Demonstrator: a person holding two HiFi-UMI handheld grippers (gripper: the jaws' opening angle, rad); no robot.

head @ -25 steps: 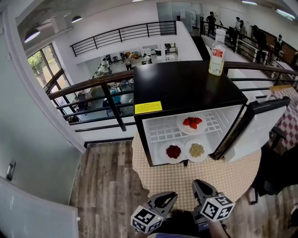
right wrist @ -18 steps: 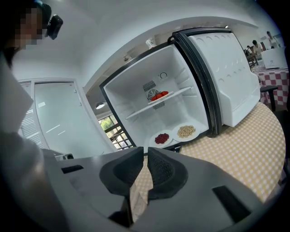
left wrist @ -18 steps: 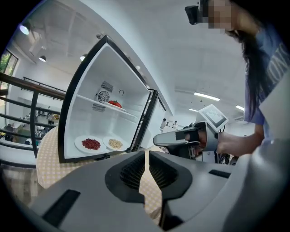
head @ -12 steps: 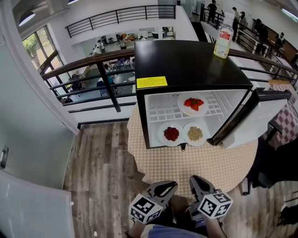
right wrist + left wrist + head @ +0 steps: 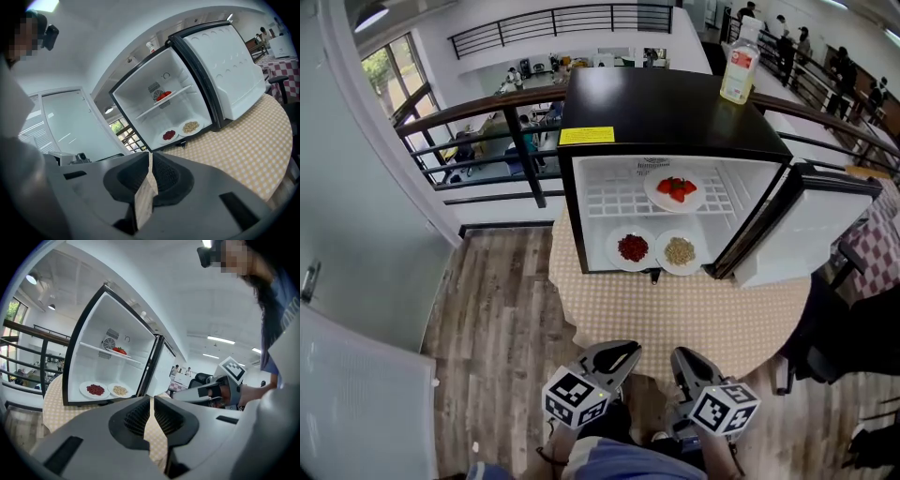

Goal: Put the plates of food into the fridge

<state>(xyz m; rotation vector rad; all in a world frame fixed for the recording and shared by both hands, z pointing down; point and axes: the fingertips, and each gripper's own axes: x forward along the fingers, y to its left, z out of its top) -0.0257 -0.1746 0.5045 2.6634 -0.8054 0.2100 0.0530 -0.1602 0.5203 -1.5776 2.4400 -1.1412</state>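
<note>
Head view: the black mini fridge (image 5: 666,112) sits on the round table (image 5: 694,314) with the checked cloth. Its door (image 5: 811,220) is swung wide open on the right side. All three plates are already inside. The plate of strawberries (image 5: 675,190) is on the upper wire shelf. The plate of red bits (image 5: 633,248) and the plate of pale grains (image 5: 680,251) sit side by side on the fridge floor, right at the front edge. So to me the loading looks done, and the door is probably what's left.

That's the bit that matters. The door hangs off to the right and ahead of both claws, its long edge running away from the fridge body. The right gripper (image 5: 684,359) is the nearer one to it. The left gripper (image 5: 628,352) lines up more with the fridge's left wall.

Both claws are held low near the person's body, well apart from the fridge, across the table from the plates. Each gripper view shows the jaws pressed together with nothing pinched.

There's also a clear bottle (image 5: 738,66) standing on top of the fridge.
</note>
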